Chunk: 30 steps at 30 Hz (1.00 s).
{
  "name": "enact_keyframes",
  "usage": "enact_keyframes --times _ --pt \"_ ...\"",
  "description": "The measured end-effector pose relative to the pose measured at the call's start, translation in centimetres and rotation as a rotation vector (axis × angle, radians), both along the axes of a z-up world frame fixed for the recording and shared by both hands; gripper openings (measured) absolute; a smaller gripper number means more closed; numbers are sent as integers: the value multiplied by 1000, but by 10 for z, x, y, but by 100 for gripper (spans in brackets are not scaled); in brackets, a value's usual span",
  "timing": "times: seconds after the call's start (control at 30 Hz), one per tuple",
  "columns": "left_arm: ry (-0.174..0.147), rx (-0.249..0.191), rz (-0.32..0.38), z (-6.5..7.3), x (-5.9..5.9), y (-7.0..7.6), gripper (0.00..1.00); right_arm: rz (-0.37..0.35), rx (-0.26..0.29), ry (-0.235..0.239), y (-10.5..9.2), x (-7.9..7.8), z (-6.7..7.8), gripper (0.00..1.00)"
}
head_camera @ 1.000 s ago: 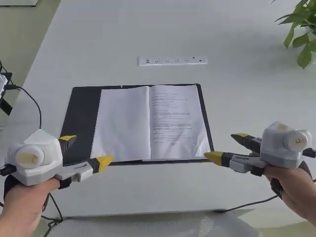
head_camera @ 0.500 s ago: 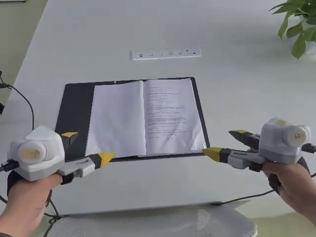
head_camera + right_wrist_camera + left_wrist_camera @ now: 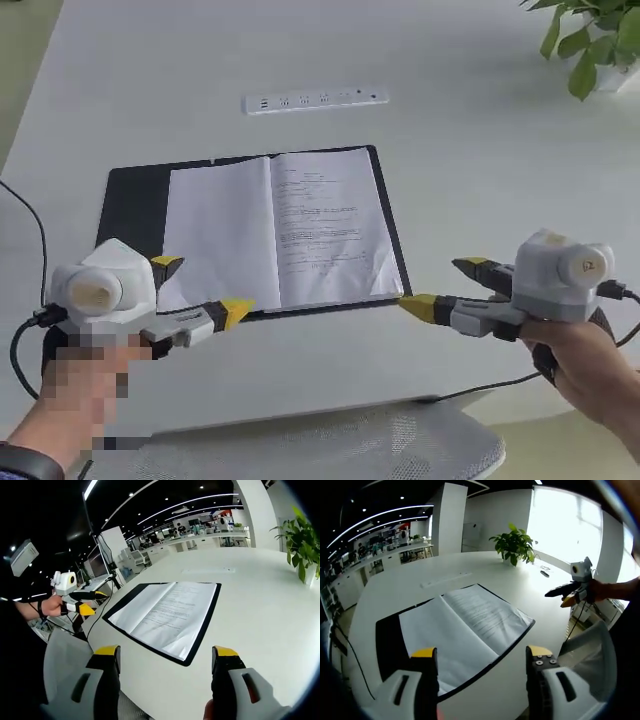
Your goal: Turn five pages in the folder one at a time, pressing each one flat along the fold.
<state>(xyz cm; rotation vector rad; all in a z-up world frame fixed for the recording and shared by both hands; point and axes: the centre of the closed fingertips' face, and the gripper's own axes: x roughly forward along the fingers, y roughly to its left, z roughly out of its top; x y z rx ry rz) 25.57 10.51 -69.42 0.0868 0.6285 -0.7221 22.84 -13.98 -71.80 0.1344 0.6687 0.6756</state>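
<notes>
A black folder lies open on the white table, a blank white page on its left and a printed page on its right. My left gripper hovers open over the table near the folder's front left corner, nothing between its yellow-tipped fingers. Off the front right corner, my right gripper is also open and holds nothing. Each gripper appears in the other's view: the right gripper and the left gripper.
A white power strip lies on the table beyond the folder. A potted plant stands at the far right. A cable trails at the left table edge, and a grey chair back sits below the near edge.
The head camera has shifted, so the folder sits further left and higher in view. The left gripper has edged right toward the folder's front edge; the right gripper has drifted slightly left. Both stay open.
</notes>
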Motion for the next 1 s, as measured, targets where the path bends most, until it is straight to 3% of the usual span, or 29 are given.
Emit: enact_keyframes --times 0.27,0.63,1.0 --pt "7 1 -73 -3 3 -27 71 -12 5 0 -4 0 1 73" --pt "2 2 -204 -6 16 -80 70 -22 10 0 -8 1 4 73" --pt "1 27 -311 -13 27 -107 69 -20 13 -4 -10 6 5 72"
